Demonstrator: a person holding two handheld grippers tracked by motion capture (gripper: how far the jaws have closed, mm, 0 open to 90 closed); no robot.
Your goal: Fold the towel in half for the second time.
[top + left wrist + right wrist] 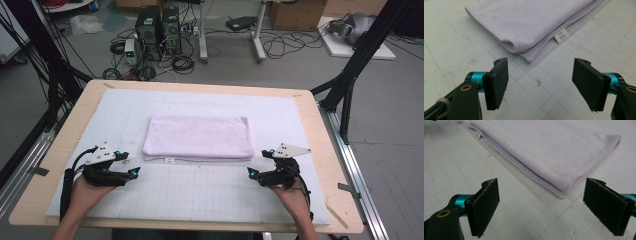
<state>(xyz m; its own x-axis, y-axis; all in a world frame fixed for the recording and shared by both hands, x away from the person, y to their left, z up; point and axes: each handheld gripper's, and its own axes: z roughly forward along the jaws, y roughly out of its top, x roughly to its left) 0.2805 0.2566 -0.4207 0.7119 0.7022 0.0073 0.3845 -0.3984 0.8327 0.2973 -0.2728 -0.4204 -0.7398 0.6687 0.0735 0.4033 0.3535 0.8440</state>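
Open tongs (pixel 540 83) before folded lilac towel (pixel 529 22)

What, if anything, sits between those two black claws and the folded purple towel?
Nothing visible. Bare gridded mat lies between the left gripper and the towel's near corner, and between the right gripper and its other near corner. Both sets of jaws are open.

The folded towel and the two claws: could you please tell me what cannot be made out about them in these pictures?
- Towel label: print too small and blurred in the left gripper view; a mere speck in the high view.
- Towel: layer count hidden, since the folds stack; its far end is cut off by the top edge of both gripper views.
- Left claw and right claw: pads too small in the high view.
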